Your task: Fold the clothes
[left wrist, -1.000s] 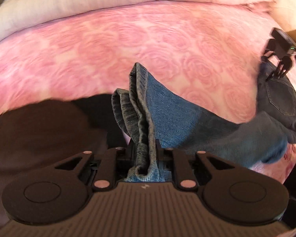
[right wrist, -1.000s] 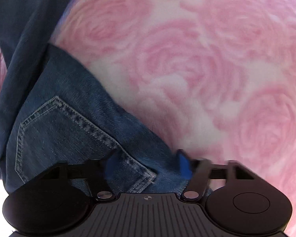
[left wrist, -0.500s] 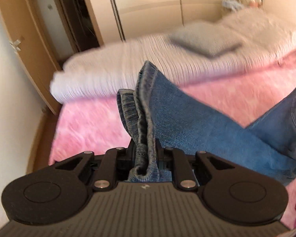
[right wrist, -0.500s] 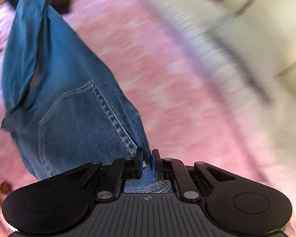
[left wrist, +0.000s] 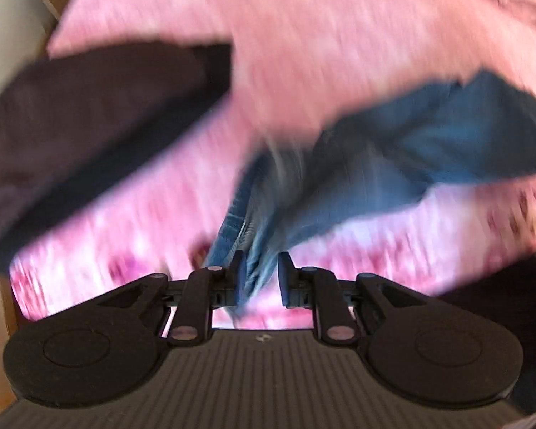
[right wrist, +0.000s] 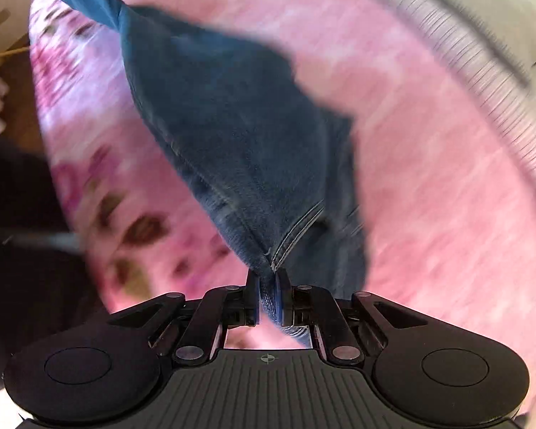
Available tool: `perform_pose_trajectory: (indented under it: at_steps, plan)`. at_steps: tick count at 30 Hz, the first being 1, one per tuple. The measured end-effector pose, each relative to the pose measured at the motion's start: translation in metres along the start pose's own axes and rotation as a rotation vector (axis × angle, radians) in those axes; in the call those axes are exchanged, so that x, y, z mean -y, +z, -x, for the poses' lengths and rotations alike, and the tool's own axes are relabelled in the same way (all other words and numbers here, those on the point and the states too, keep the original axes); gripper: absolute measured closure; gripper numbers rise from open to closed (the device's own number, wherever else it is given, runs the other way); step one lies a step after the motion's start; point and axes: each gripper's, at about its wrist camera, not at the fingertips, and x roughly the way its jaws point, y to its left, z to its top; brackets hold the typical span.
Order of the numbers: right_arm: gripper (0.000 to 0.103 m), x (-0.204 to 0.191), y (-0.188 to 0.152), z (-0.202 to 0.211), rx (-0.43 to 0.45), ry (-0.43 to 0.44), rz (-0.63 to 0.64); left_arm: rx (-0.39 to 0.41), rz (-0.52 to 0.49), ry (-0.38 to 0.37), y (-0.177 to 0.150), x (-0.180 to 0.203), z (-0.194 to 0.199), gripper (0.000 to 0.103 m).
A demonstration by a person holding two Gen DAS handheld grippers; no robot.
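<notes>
Left gripper (left wrist: 260, 273): pinched a bunched hem of the jeans (left wrist: 428, 143), as it had a second earlier.
Right gripper (right wrist: 267, 293): pressed together on the jeans' seam by the pocket; a second earlier its jaws had stood spread over that pocket.
Jeans: hung off the bed (left wrist: 303, 35) between both grippers, above the pink cover; earlier they had lain on it.
Dark garment (left wrist: 89, 114): lay on the bed, apart from the jeans.
Meaning: the jeans seemed lifted for straightening before a fold.

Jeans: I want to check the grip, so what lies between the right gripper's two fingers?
A bunched fold of the jeans, stitched seam included, sits pinched in the right gripper, as the right wrist view shows.
</notes>
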Motion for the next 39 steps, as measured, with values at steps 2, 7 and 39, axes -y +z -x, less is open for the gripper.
perform_pose_trajectory:
  at_steps: [2, 7, 39]
  plan:
    - [0.09, -0.008, -0.001, -0.004, -0.057, 0.071, 0.026, -0.035, -0.005, 0.013, -0.009, 0.001, 0.007, 0.087]
    - [0.064, 0.007, -0.01, 0.024, -0.01, 0.177, 0.069, 0.058, 0.032, 0.076, -0.002, -0.014, 0.033, 0.069]
    - [0.083, 0.196, 0.138, -0.117, 0.091, 0.263, -0.228, -0.042, -0.286, -0.327, 0.124, 0.074, -0.162, 0.1]
